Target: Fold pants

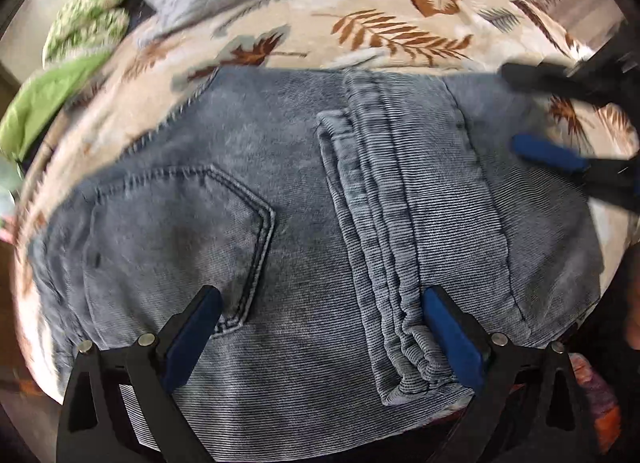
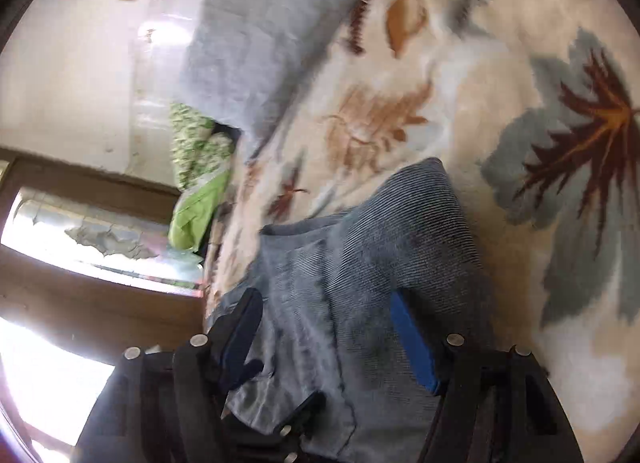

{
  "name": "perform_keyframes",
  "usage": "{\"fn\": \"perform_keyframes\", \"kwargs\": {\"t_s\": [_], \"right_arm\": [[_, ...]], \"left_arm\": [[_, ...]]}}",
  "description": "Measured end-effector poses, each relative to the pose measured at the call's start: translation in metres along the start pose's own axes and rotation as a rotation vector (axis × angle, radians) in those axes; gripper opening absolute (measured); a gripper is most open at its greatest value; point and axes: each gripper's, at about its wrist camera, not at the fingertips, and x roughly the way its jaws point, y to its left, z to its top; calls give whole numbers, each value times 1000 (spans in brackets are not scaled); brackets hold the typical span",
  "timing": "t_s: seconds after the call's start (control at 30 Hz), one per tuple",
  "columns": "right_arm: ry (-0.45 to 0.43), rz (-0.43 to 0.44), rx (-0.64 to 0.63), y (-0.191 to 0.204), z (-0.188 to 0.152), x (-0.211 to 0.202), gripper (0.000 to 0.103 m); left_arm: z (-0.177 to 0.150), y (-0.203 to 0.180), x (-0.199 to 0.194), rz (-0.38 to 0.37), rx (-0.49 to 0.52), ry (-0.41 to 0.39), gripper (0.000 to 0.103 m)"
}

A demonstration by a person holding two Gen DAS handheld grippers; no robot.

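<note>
Seemingly far along: blue jeans (image 1: 280, 223) already folded into a compact stack on the leaf-print bedspread (image 1: 400, 35), left gripper (image 1: 320, 327) fingers open above them, right gripper (image 2: 332, 327) fingers apart around the denim edge, perhaps final tidying left.

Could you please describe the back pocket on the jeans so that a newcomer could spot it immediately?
Start from the leaf-print bedspread and find the folded blue jeans lying on it. The back pocket is on their left half, beyond the open left gripper. Its pointed, double-stitched outline sets it apart from the ridged hem to its right.
</note>
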Motion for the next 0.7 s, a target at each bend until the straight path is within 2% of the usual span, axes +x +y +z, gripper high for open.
{"fn": "perform_keyframes", "kwargs": {"t_s": [0.1, 0.2, 0.33, 0.47, 0.57, 0.6, 0.7], "right_arm": [[-10, 31, 41, -12, 3, 0, 70], [8, 18, 6, -4, -1, -12, 70], [14, 86, 3, 3, -19, -23, 72], [57, 70, -52, 17, -40, -10, 76], [102, -47, -117, 19, -52, 16, 77], [81, -45, -137, 20, -55, 17, 81], [70, -42, -167, 24, -58, 18, 83]], "left_arm": [[-1, 4, -6, -7, 2, -8, 101], [-7, 13, -21, 3, 2, -57, 101], [-21, 47, -46, 2, -64, -111, 101], [-43, 110, -68, 52, -204, -152, 101], [-60, 169, -77, 116, -335, -145, 101], [-69, 192, -80, 143, -388, -144, 101], [-94, 247, -81, 193, -520, -118, 101]]}}
